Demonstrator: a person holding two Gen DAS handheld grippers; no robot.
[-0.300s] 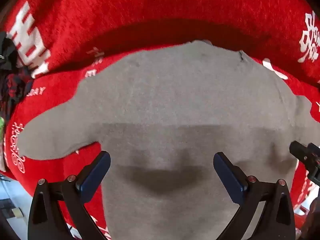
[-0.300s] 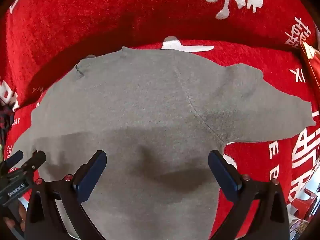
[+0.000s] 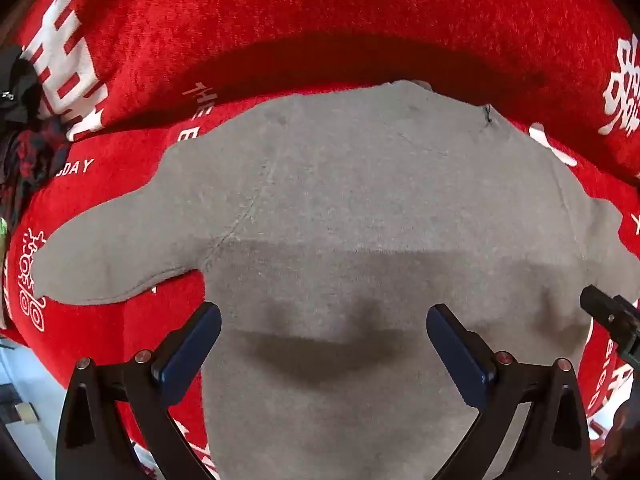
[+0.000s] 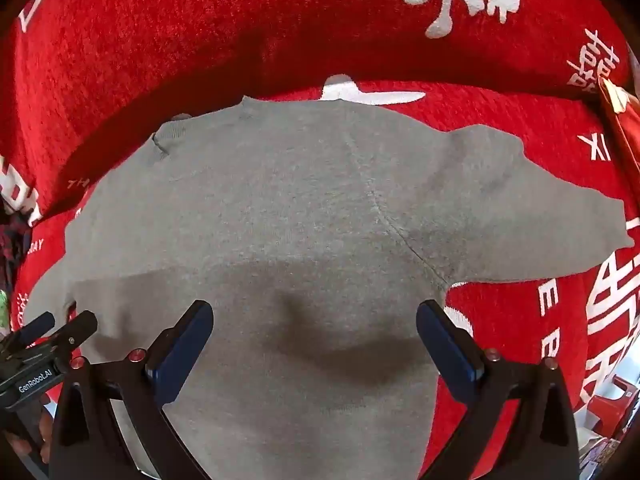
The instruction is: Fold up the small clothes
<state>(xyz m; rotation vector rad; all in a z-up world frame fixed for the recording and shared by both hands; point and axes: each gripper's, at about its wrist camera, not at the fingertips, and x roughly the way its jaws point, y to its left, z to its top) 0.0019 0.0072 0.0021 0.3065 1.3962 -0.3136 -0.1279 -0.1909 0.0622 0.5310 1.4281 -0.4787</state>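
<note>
A small grey long-sleeved top (image 3: 360,208) lies flat on a red cloth, neck at the far side and sleeves spread out to both sides. My left gripper (image 3: 324,320) hangs open above its lower left part, nothing between the blue pads (image 3: 188,356). In the right wrist view the same top (image 4: 280,200) fills the middle, its right sleeve (image 4: 540,216) reaching right. My right gripper (image 4: 314,316) is open over the lower right part of the body, holding nothing. Each gripper shows at the edge of the other's view: right gripper (image 3: 612,320), left gripper (image 4: 44,340).
The red cloth (image 3: 320,12) with white lettering covers a sofa seat and rises as a backrest behind the top. Dark patterned fabric (image 3: 24,160) is bunched at the far left. A red stool (image 4: 608,404) and floor show at the lower right.
</note>
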